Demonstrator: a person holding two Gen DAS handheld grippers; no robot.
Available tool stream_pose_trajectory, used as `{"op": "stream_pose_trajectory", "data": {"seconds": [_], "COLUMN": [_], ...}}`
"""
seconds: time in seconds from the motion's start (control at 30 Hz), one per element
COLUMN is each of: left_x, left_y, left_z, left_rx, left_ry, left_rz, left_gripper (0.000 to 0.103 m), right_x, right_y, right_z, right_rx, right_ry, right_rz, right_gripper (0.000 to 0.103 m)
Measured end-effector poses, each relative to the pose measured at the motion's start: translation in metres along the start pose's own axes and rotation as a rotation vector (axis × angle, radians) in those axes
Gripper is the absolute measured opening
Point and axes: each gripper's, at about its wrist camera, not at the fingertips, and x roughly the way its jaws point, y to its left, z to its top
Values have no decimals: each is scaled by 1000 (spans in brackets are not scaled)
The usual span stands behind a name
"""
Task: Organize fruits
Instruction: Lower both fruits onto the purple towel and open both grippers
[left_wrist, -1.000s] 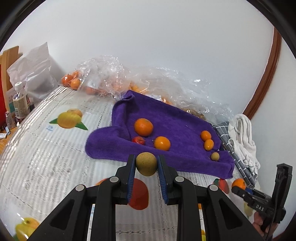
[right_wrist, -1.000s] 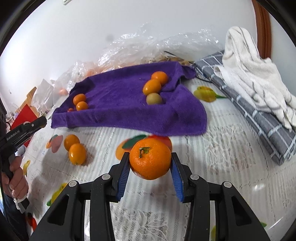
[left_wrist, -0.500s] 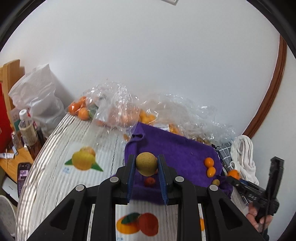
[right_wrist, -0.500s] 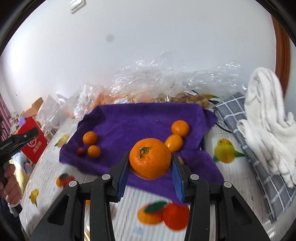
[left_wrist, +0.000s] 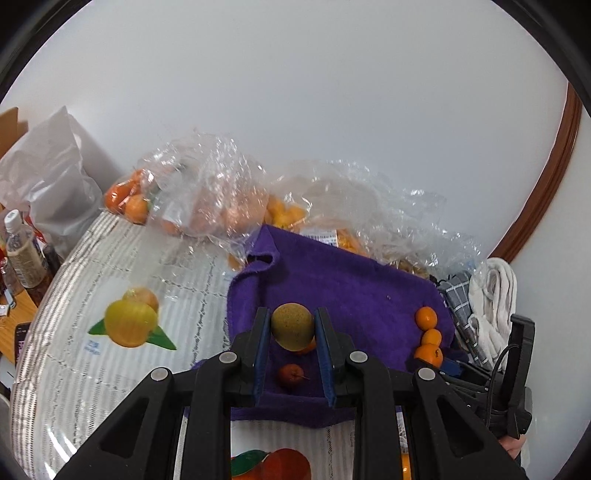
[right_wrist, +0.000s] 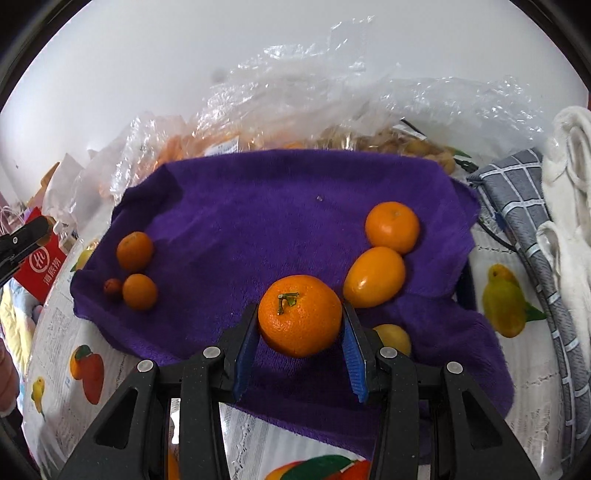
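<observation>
- The left gripper (left_wrist: 292, 328) pinches a small round yellow-brown fruit (left_wrist: 292, 326) above the near left part of the purple fleece towel (left_wrist: 351, 291).
- The right gripper (right_wrist: 300, 325) pinches a round orange mandarin with a green stem (right_wrist: 300, 314) over the towel's near edge.
- 2 oranges (right_wrist: 135, 250) and a tiny red fruit (right_wrist: 112, 286) lie left; 2 more oranges (right_wrist: 392, 227) lie right.

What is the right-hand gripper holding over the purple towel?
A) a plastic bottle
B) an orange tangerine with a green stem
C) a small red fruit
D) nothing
B: the right gripper has its blue pads pressed on the tangerine, green stem up, above the purple towel.
</observation>
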Motion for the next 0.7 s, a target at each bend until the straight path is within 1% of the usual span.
{"op": "stream_pose_trajectory", "data": {"seconds": [0.07,0.27,0.33,0.37,0.53,0.6,0.7], "left_x": [5,22,29,33,56,64,81], "left_y": [-3,-14,-21,-25,-44,-53,-65], "left_z": [-1,-3,-3,-4,-6,-7,-7], "left_rx": [7,14,26,32,44,62,82], "left_ry": [13,60,78,86,136,150,186], "left_rz": [0,-13,-17,-18,-31,-25,-4], "left_gripper": [23,23,23,23,23,23,23], "right_x": [3,8,3,0,-32,-46,-62], "right_y": [3,7,6,6,3,0,-10], "right_z": [1,-1,0,0,4,3,-2], "right_rx": [-10,-19,-17,-15,-24,-44,-63], "right_ry": [10,25,23,16,-39,-69,-98], "right_rz": [-12,-7,3,5,22,1,-35], "right_gripper": [43,44,51,56,61,63,63]}}
